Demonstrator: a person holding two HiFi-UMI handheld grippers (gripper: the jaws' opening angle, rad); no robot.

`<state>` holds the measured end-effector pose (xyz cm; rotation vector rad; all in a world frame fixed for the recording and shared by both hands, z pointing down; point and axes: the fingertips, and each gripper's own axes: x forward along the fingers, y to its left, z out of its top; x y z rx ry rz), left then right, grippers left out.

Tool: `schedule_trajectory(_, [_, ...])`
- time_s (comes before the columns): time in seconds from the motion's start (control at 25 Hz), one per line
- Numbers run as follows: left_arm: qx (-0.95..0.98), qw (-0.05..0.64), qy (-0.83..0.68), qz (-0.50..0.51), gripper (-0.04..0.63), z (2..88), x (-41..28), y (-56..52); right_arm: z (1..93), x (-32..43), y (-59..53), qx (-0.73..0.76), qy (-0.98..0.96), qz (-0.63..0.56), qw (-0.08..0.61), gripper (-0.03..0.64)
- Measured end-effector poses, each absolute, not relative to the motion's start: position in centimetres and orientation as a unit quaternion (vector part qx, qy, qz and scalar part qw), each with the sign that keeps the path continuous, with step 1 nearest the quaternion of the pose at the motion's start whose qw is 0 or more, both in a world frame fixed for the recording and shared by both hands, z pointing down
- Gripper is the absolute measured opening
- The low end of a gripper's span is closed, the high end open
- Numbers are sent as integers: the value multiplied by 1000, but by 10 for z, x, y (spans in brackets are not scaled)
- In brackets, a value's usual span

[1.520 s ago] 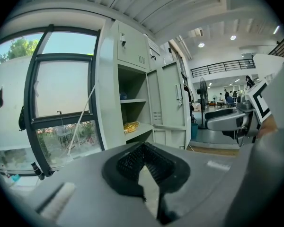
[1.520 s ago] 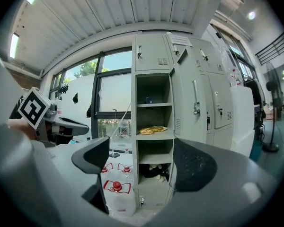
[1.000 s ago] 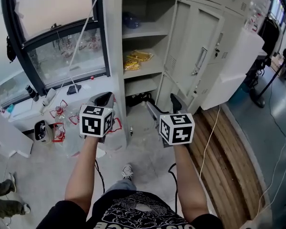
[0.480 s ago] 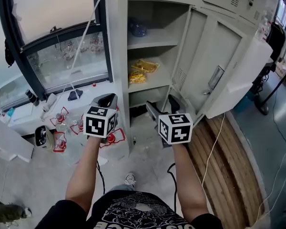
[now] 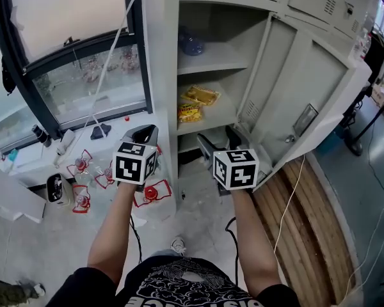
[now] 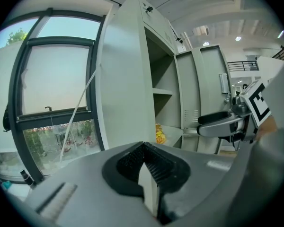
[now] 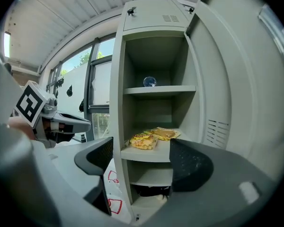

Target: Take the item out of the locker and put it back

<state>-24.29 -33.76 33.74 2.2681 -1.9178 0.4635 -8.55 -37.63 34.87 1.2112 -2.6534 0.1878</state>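
Observation:
The grey locker (image 5: 163, 56) stands open in front of me. Two yellow snack packets (image 5: 195, 104) lie on its middle shelf, also clear in the right gripper view (image 7: 143, 140). A blue round item (image 5: 191, 43) sits on the top shelf. My left gripper (image 5: 143, 133) is shut and empty, held left of the locker's side wall; its pads meet (image 6: 144, 160). My right gripper (image 5: 217, 138) faces the shelves, short of them. Its jaws (image 7: 144, 160) stand open, have just been closing a little, and hold nothing.
The locker door (image 5: 307, 94) swings out to the right. Something dark lies in the bottom compartment (image 7: 154, 190). A window (image 5: 83, 75) is on the left, with red-framed clutter (image 5: 150, 194) on the floor below it. Wooden planks (image 5: 294, 216) and a white cable (image 5: 285, 203) run along the right.
I have stepped closer to the locker, and both grippers went forward with me. The locker and its shelves fill more of the head view. The legs at lower left have dropped out of sight.

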Motion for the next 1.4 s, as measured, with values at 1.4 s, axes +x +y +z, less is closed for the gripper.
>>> schedule_trajectory(1.4, [707,87,-684,158,0,348,-259,-387,400,-131,-464,323,-930,70,163,235])
